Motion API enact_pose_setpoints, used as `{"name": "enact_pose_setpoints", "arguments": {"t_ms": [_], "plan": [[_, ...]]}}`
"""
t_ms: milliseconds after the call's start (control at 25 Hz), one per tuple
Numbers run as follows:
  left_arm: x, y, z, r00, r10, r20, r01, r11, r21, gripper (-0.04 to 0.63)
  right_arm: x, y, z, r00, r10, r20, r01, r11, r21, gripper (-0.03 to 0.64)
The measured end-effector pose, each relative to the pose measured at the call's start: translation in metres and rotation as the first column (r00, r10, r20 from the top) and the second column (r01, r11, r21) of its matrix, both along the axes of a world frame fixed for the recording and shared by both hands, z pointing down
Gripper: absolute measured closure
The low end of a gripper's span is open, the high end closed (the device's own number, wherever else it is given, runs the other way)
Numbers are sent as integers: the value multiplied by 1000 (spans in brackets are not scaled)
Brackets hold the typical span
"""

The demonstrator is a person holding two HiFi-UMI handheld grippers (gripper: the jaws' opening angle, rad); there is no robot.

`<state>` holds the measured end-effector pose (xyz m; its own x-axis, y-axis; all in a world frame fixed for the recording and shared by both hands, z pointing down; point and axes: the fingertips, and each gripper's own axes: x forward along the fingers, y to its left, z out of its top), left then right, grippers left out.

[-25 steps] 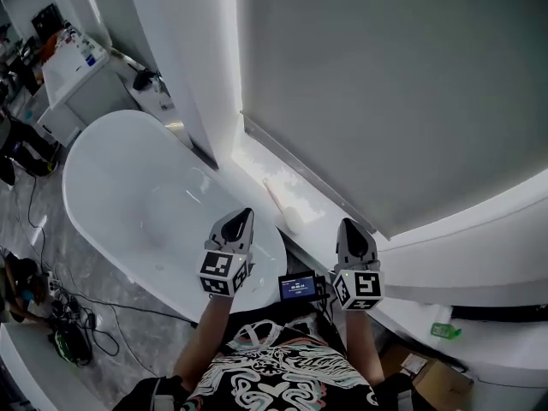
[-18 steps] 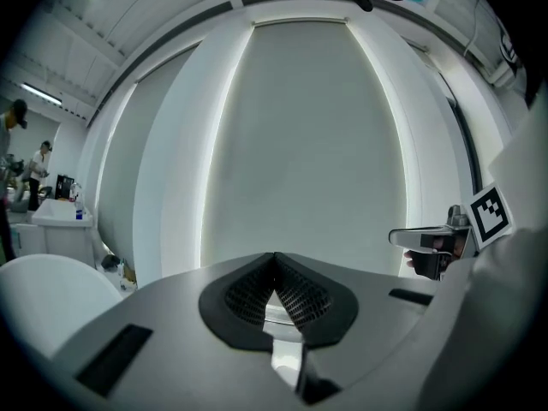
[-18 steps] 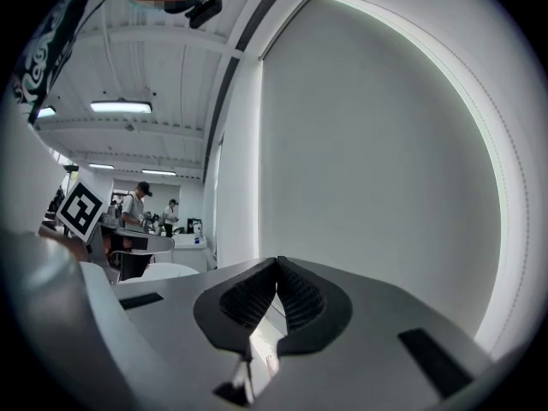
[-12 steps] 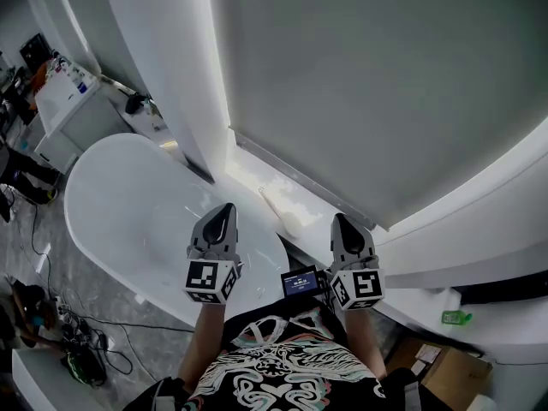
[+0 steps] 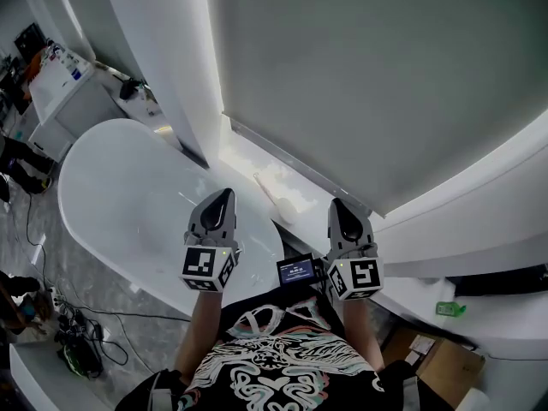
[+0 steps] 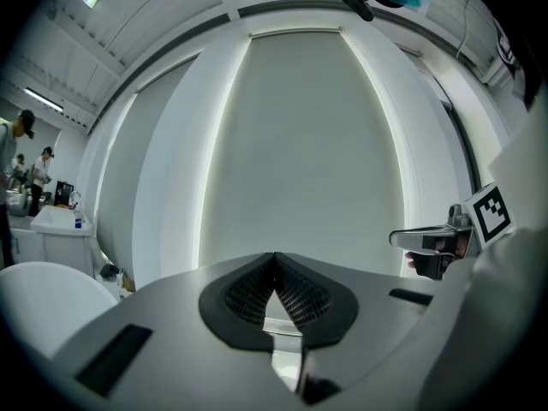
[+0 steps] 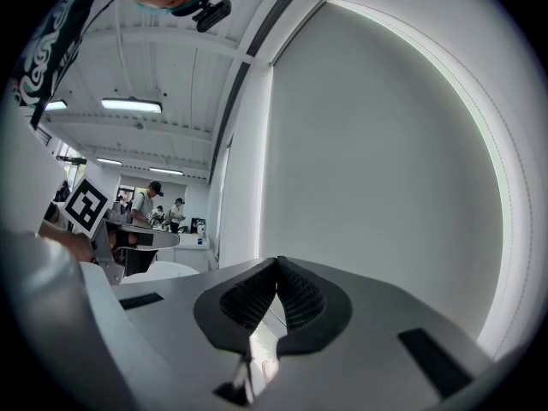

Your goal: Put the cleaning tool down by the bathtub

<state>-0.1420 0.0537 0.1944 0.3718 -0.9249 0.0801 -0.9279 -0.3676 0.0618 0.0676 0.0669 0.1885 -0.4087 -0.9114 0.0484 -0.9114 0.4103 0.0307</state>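
Simply hold your left gripper and right gripper, both shut and empty, clear; the cleaning tool seemingly lies beside the bathtub.

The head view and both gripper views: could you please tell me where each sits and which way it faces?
Head view: on the person's head, facing steeply down at the bathtub, both forearms, left gripper and right gripper.
Left gripper view: on the left gripper, facing along its shut jaws at the grey blind; the right gripper shows at right.
Right gripper view: on the right gripper, along its shut jaws at that blind; the left gripper shows at left.
Shared: both gripper views see the blind.
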Motion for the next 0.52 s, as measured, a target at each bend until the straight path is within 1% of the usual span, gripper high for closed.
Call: {"name": "enact_pose_setpoints", "arguments": {"t_ms": [360, 520], "plan": [[0, 3, 7, 1000, 7, -2, -7, 1000, -20, 578, -5, 4, 7, 1000, -10, -7, 10, 1000, -25, 591], [0, 0, 3, 1000, 17, 5, -17, 1000, -13, 578, -7, 3, 3, 1000, -9, -3, 9, 1000, -16, 591]]}}
